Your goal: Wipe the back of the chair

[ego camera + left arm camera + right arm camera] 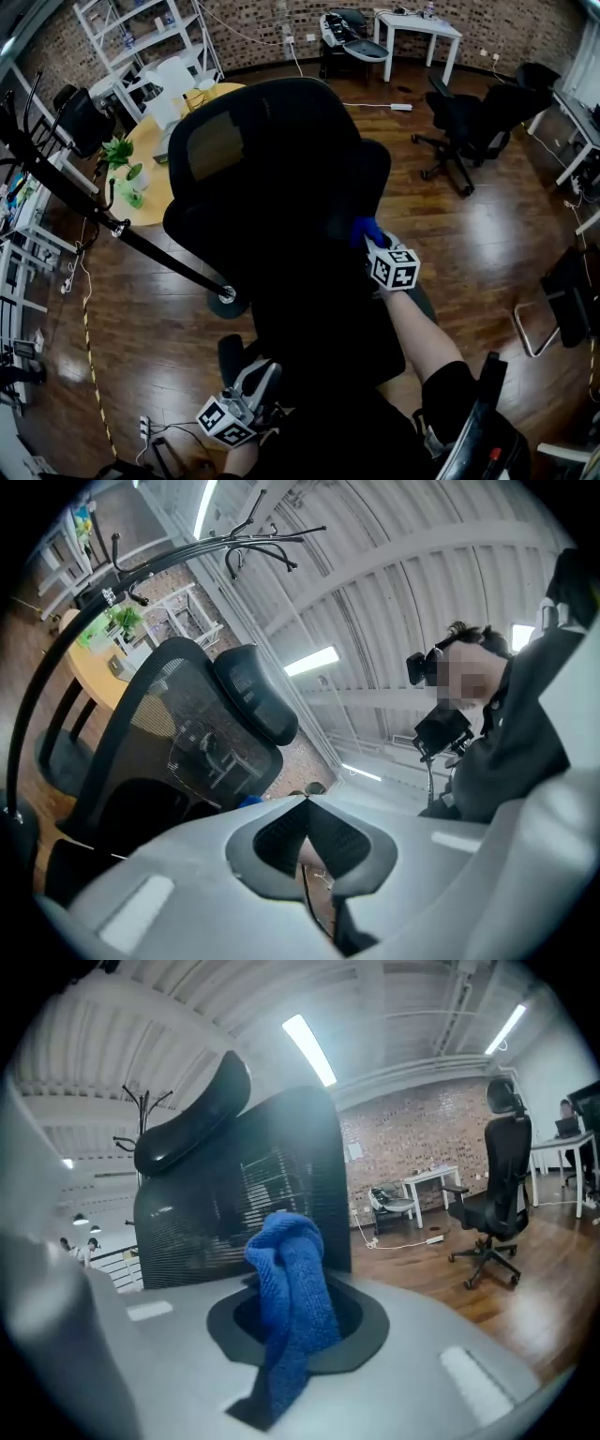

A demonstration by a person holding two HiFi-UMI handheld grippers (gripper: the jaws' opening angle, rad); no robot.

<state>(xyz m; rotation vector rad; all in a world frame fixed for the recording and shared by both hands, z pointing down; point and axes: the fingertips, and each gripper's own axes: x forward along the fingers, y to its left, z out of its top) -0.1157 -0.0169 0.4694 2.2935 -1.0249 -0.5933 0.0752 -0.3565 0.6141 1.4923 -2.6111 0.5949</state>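
Coat rack [122, 226] close left of chair [281, 187], yellow table [155, 187] beyond; open floor [469, 253] at right.

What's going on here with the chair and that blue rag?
A person stands behind a black office chair with a claw in each hand. The right claw is shut on a blue cloth and held close to the chair's mesh back, at its right edge; whether the cloth actually touches the mesh cannot be told. The left claw is shut with nothing in it, held low near the person's body. The wiping is set up, with the cloth in position.
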